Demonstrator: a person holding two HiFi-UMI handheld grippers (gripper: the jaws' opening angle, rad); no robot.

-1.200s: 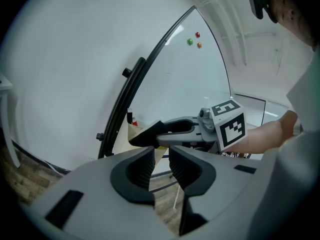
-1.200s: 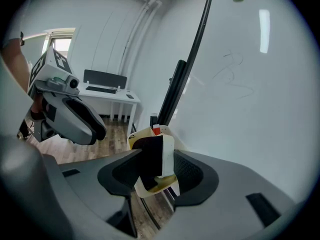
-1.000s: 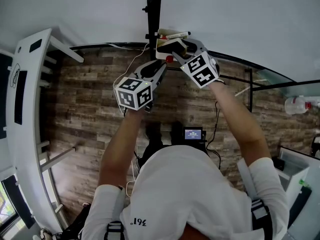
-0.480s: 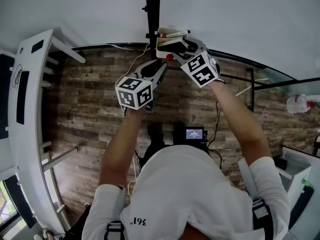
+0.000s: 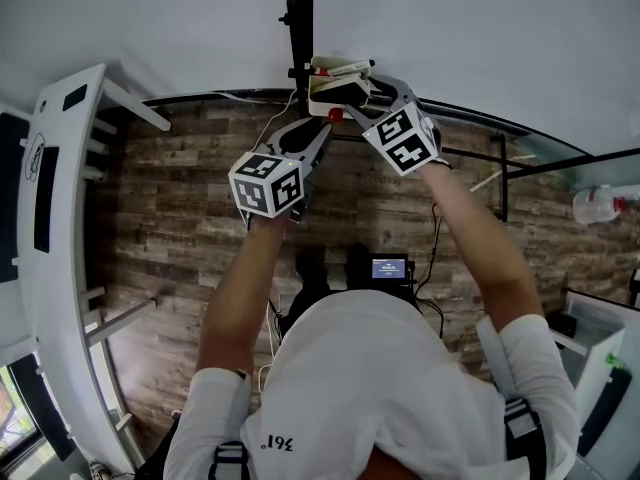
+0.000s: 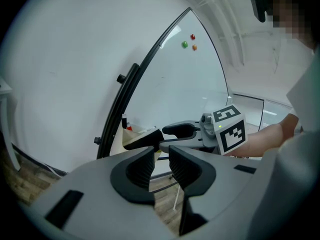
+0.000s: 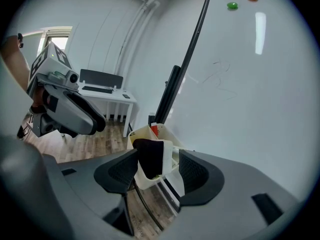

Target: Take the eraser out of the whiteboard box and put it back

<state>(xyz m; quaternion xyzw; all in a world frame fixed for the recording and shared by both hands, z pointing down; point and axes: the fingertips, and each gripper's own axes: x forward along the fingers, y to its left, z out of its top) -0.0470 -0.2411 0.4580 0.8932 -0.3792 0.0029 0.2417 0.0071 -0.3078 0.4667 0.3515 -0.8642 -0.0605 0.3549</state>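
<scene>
Eraser, black felt on white (image 7: 149, 156), in cream box (image 7: 145, 178), loose between right gripper's (image 7: 158, 158) just-opened jaws; risks toppling toward 9 o'clock if clipped.

**Bright, even light under a strong fisheye bend**

We see bright, soft light in all three views, with only faint shadows. In the head view the wide lens bows the white counter (image 5: 75, 268) and the wooden floor (image 5: 170, 228) into arcs. Both gripper views sit inside a dark round vignette. In them the near bodies of the left hand-held gripper (image 6: 160, 153) and the right hand-held gripper (image 7: 158, 160) look soft and out of focus. A vertical streak of glare lies on the whiteboard (image 7: 240, 84).
</scene>
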